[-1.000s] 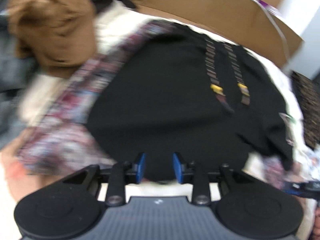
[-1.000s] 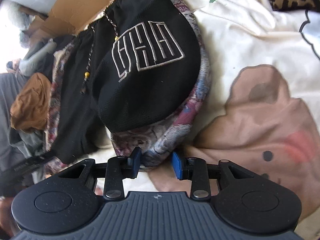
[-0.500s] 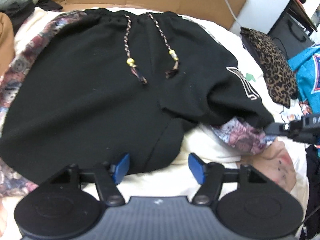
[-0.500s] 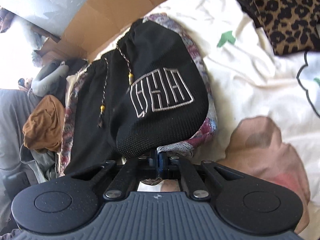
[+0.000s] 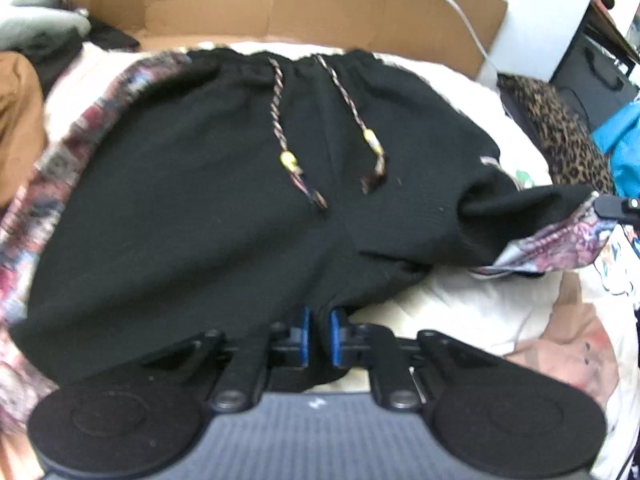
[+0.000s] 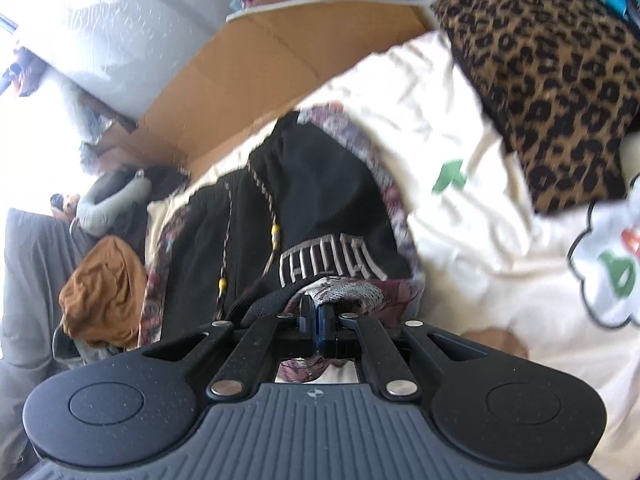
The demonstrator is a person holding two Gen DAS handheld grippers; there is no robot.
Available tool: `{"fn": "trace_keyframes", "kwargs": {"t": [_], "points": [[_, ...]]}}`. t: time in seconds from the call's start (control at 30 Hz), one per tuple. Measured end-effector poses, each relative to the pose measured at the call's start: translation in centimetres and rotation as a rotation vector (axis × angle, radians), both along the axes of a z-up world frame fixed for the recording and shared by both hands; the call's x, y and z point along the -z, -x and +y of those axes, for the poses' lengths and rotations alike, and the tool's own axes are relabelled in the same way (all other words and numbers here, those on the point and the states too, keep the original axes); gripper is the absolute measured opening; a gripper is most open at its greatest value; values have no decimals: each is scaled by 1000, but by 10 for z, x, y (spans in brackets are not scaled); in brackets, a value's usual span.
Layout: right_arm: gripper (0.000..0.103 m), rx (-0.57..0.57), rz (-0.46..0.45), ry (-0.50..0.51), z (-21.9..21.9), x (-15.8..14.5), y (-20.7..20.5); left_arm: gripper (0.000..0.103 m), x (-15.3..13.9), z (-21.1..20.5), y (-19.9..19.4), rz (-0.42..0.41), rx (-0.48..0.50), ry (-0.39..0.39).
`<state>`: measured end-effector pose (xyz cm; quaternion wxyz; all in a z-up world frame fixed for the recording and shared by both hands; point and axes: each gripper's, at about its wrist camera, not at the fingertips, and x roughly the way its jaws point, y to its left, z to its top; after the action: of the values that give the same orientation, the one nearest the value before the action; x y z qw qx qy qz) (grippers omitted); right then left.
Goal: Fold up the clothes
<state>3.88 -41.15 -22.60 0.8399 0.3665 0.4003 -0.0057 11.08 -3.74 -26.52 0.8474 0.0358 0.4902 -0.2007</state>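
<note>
Shorts [image 5: 192, 216] of black waffle-knit cloth with patterned woven side panels lie spread on a cream printed bedsheet [image 5: 460, 308], waistband toward the cardboard box [image 5: 280, 0], leg hems toward the left camera. 2 braided drawcords [image 5: 280, 120] with yellow beads run down the front. Left tongs [image 5: 319, 334] are nearly closed, pinching the black hem at the crotch. Right tongs [image 6: 318, 320] are clamped on the patterned corner of 1 leg, lifted off the sheet. A leopard-print cushion [image 6: 560, 64] lies nearby.
</note>
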Motion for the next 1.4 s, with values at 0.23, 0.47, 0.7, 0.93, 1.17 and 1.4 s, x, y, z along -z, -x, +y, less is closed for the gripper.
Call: {"fn": "trace_keyframes", "kwargs": {"t": [0.23, 0.47, 0.7, 0.93, 1.17, 1.4], "points": [[0, 41, -41, 30, -17, -19, -3, 9, -34, 26, -7, -46, -8, 28], [0, 65, -75, 55, -30, -31, -8, 4, -46, 36, -26, -75, -29, 53], [0, 40, -59, 130, -34, -22, -38, 2, -30, 33, -62, -94, -54, 47], [0, -4, -31, 192, -32, 3, -90, 2, 1, 30, -90, -58, -94, 0], [2, -32, 54, 235, -27, 43, -132, 6, 4, 34, -95, -27, -149, -53], [42, 26, 19, 213, -36, 35, -121, 10, -32, 33, -60, -61, -101, -29]]}}
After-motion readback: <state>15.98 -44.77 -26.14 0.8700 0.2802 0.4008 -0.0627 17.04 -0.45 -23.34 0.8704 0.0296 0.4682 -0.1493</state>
